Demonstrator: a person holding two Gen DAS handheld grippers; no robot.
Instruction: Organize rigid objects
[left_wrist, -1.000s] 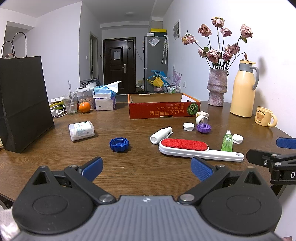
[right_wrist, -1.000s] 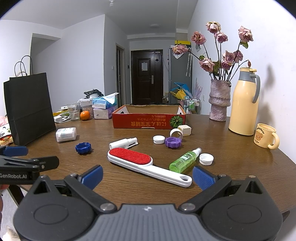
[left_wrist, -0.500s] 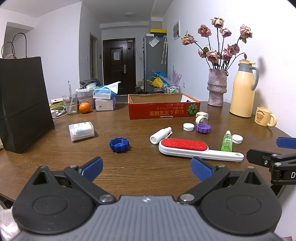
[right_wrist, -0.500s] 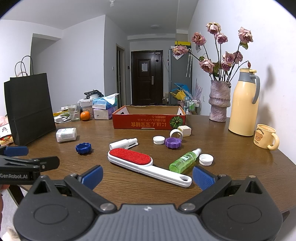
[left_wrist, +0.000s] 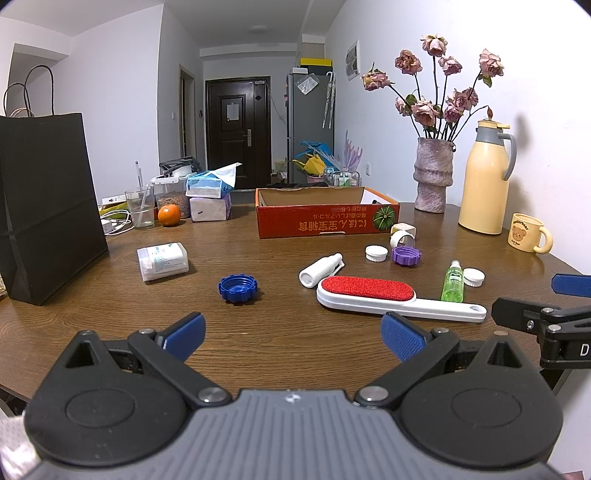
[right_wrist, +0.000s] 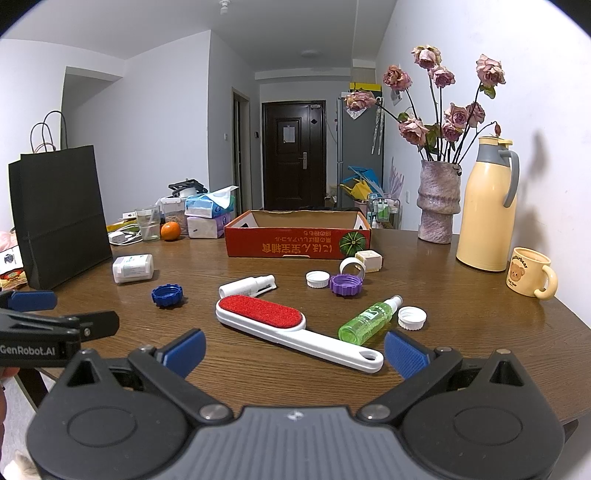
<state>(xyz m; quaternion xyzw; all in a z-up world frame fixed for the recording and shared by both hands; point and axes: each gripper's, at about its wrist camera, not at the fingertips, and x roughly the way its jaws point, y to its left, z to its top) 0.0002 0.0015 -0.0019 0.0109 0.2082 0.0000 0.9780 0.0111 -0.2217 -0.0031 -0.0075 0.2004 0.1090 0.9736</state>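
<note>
Brown wood grain fills the worktop (left_wrist: 280, 347) in the left wrist view, where the left tongs (left_wrist: 293, 334) hang spread wide and empty over its near edge. The landmark is the red cardboard box (left_wrist: 325, 221), open-topped at the far middle. Nearer the camera than the box lies a white lint brush with a red pad (left_wrist: 384, 295), its handle pointing right. A white spray bottle (left_wrist: 320, 268) lies between brush and box; a blue ridged bottle cap (left_wrist: 237, 288) sits to the box's near left, a purple ridged cap (left_wrist: 406, 255) and a white cap (left_wrist: 376, 253) to its near right. A green plastic spray bottle (left_wrist: 453, 281) lies right of the brush, touching its handle, with another white screw cap (left_wrist: 473, 277) just beside it. The right tongs (left_wrist: 554, 306) enter at the right edge, also apart.

From the right wrist view, the right tongs (right_wrist: 295, 350) gape open with nothing between them, just short of the lint brush (right_wrist: 291, 328) handle. The green bottle (right_wrist: 367, 319) lies tilted beside that handle, well in front of the box (right_wrist: 299, 245). A black paper bag (right_wrist: 59, 218) stands far left of the box; a cream thermos jug (right_wrist: 485, 206) and a yellow bear mug (right_wrist: 530, 277) stand to its right. The left tongs (right_wrist: 51, 314) show at the left edge.
</note>
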